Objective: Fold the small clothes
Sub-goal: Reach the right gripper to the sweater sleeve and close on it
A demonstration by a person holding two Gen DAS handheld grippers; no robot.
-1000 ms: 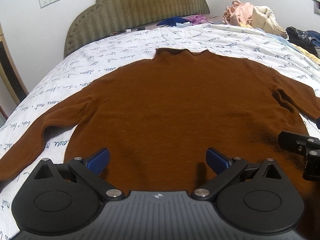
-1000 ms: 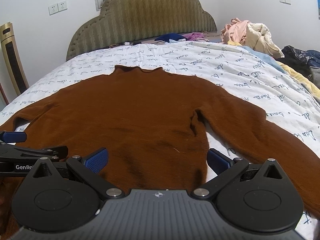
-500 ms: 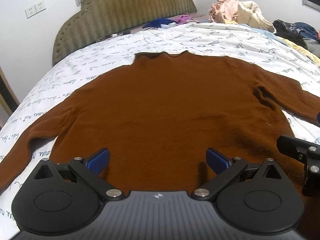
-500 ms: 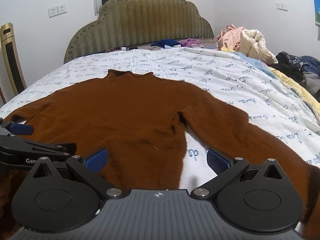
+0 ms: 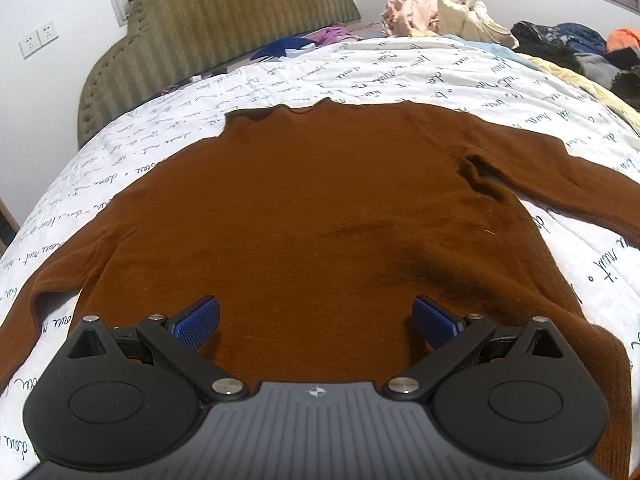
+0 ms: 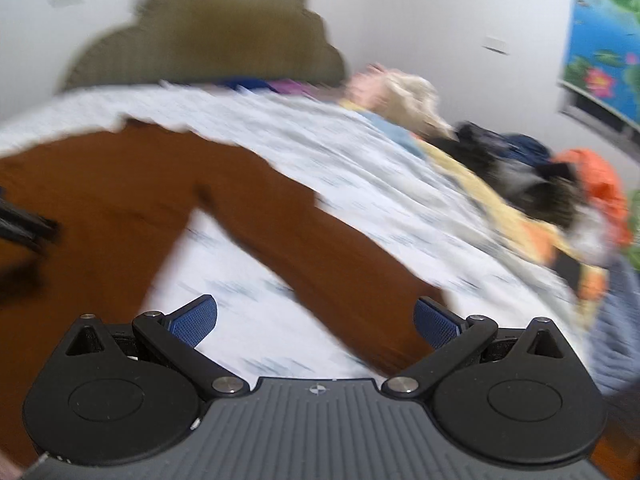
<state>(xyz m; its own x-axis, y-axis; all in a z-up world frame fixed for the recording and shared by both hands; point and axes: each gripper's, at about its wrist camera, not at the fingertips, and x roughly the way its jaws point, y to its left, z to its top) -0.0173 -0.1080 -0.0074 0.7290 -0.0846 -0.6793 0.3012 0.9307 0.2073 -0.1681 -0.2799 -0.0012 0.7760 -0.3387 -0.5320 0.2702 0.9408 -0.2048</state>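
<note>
A brown long-sleeved sweater [image 5: 304, 208] lies flat on the bed, collar toward the headboard, both sleeves spread out. My left gripper [image 5: 316, 320] hovers open over the sweater's lower hem, nothing between its blue pads. The right wrist view is blurred by motion; there the sweater's right sleeve [image 6: 320, 248] runs diagonally under my right gripper [image 6: 316, 320], which is open and holds nothing. A dark piece of the left gripper [image 6: 24, 224] shows at that view's left edge.
The white bedspread [image 5: 400, 68] with script print covers the bed. An olive padded headboard [image 5: 216, 20] stands at the far end. A heap of loose clothes [image 5: 448, 12] and darker garments [image 6: 532, 176] lie along the right side.
The right gripper has swung quickly to the right, off the sweater's body and over its right sleeve, and has left the left wrist view. The left gripper shifted slightly.
</note>
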